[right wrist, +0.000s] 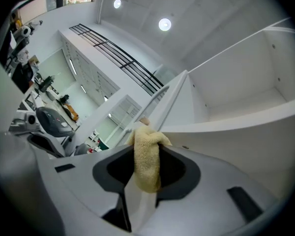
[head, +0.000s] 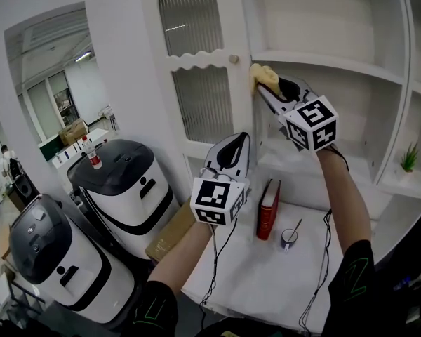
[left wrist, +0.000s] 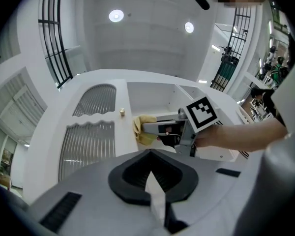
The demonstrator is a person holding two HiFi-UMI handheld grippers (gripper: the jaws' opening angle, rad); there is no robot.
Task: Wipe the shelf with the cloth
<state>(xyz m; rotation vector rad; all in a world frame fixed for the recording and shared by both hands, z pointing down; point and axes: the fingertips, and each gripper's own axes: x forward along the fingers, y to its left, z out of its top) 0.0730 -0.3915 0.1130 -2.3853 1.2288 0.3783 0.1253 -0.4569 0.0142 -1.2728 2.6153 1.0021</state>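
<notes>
A yellow cloth (head: 264, 75) is pinched in my right gripper (head: 269, 87), which is shut on it. The cloth presses against the left end of the white shelf board's (head: 323, 63) front edge, beside the cabinet door. In the right gripper view the cloth (right wrist: 147, 157) fills the gap between the jaws, with the shelf edge (right wrist: 246, 119) just ahead. My left gripper (head: 233, 144) hangs lower, in front of the door, shut with nothing in it. From the left gripper view, the cloth (left wrist: 143, 130) and the right gripper (left wrist: 173, 130) appear ahead.
A white cabinet door (head: 196, 83) with ribbed glass and a small knob (head: 234, 59) stands left of the shelves. On the lower surface (head: 266, 272) are a red book (head: 269, 209) and a small cup (head: 289, 237). A small green plant (head: 409, 159) sits at right. Two white robots (head: 123, 184) stand left.
</notes>
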